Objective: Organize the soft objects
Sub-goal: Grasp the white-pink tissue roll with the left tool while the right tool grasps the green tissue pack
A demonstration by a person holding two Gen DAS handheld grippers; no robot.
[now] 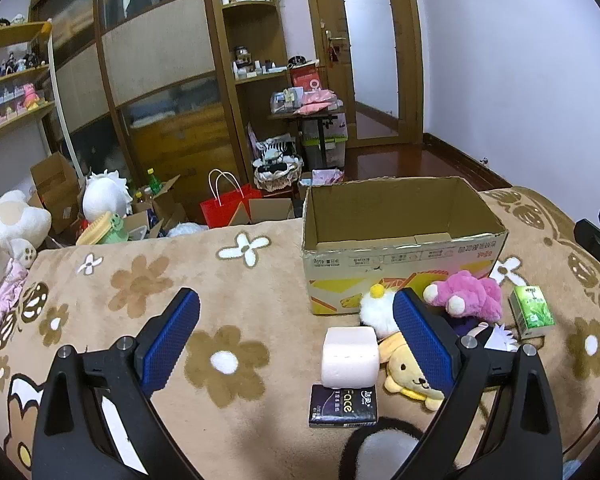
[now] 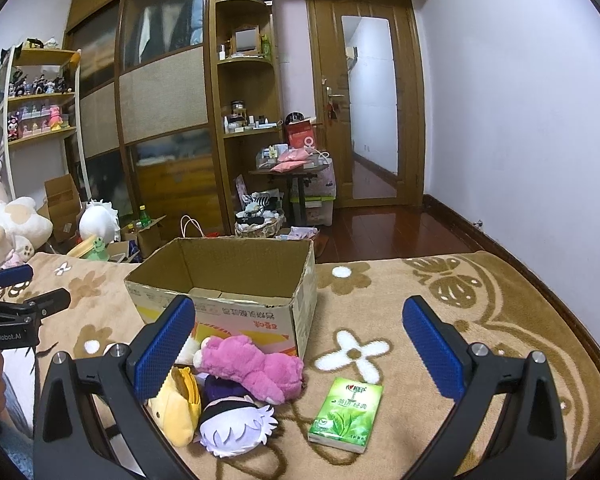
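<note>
An open cardboard box (image 1: 400, 240) (image 2: 228, 300) stands on the flowered blanket. In front of it lie a pink plush (image 1: 468, 294) (image 2: 252, 364), a yellow dog plush (image 1: 408, 376) (image 2: 178, 408), a white fluffy plush (image 1: 376, 308), a purple-haired doll (image 2: 232, 424), a white tissue roll pack (image 1: 350, 356), a black tissue pack (image 1: 344, 406) and a green tissue pack (image 1: 532, 312) (image 2: 346, 414). My left gripper (image 1: 296, 332) is open and empty above the blanket, left of the pile. My right gripper (image 2: 300, 340) is open and empty over the plush pile.
A black-and-white furry item (image 1: 384, 448) lies near the lower edge. Beyond the bed edge are a red bag (image 1: 228, 210), open cartons, plush toys (image 1: 4, 232), shelves and a wardrobe. A door (image 2: 372, 104) is at the back right.
</note>
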